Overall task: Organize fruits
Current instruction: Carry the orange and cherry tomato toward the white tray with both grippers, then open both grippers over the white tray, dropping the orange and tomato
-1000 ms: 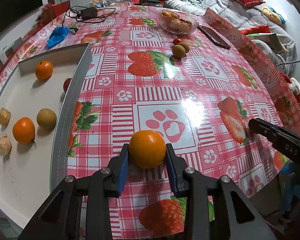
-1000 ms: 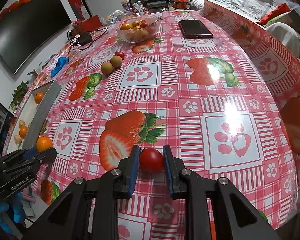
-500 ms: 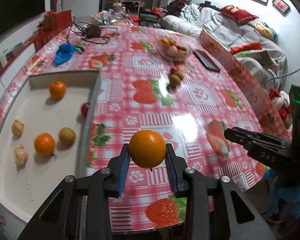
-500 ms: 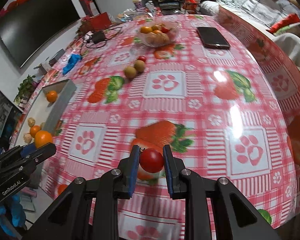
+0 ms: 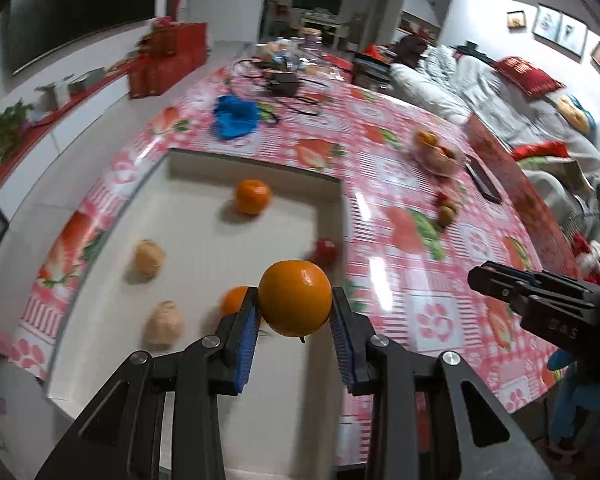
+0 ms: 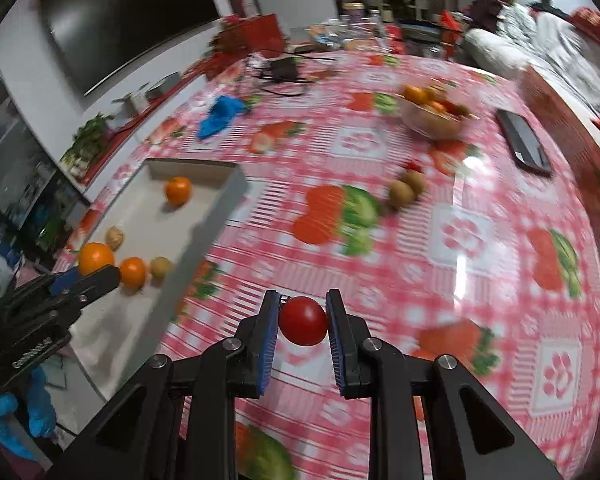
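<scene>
- left gripper clamped on an orange, blue pads pressing both sides of the fruit; held clear of any surface, hanging over the near part of the white tray
- likely reason for the lift: carry height clears the tray's raised wall, so the orange can be set down inside with the others
- right gripper clamped on a small red tomato, pads tight on its flanks; it hangs above the worktop, not over the tray
- tray sits at the worktop's left edge; already in it: a far orange, a near orange partly hidden behind the left gripper, a red fruit against the right wall, two pale tan lumps, and a brownish-green fruit seen only from the right wrist
- looks like sorting in progress: fruit spread apart in the tray, maybe grouped by kind, can't confirm
- tomato vs tray: tray is well to the left of the right gripper, so a leftward carry seems needed
- still unsorted on the worktop: two brown kiwi-like fruits with a small red one touching them, plus a glass bowl of mixed fruit further back
- phone and blue cloth lie away from both carry paths
- frames blurred, fine details uncertain
</scene>
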{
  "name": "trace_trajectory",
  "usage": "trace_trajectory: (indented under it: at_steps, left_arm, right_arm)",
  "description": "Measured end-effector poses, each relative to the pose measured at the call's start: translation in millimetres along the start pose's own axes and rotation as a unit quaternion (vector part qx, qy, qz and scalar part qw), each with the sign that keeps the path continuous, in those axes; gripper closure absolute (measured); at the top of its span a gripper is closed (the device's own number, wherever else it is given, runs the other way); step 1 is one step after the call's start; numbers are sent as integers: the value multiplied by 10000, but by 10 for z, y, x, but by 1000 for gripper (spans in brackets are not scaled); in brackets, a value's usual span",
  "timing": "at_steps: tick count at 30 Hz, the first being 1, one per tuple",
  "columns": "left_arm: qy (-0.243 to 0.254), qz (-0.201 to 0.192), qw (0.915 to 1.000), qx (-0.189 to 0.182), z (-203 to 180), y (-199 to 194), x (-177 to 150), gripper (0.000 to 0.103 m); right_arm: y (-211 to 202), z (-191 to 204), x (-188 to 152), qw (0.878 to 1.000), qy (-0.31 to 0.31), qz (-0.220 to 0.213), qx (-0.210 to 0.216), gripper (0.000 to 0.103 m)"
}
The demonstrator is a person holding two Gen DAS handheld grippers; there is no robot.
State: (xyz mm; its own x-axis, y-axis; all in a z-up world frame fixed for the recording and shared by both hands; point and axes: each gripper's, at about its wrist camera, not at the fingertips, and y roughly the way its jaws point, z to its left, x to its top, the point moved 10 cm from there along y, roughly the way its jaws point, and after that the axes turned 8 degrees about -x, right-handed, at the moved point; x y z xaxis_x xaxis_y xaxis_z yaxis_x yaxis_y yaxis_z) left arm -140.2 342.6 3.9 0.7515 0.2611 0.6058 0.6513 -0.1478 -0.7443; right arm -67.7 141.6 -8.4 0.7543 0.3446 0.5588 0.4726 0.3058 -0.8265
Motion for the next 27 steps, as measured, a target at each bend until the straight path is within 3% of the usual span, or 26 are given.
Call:
trace_trajectory:
  at_steps: [6, 13, 27]
  left_arm:
    - [-295, -38, 9993, 228, 412, 8, 42, 65]
    - [-350, 31, 9989, 296, 628, 87, 41, 65]
    - [-515, 128, 9979, 358, 872, 221, 8, 65]
  right_arm:
    - [144, 538, 160, 9986, -496, 57, 179, 78]
    - [356, 991, 279, 9955, -869, 174, 344, 78]
    - [678, 1436, 401, 9920, -1130, 371, 427, 78]
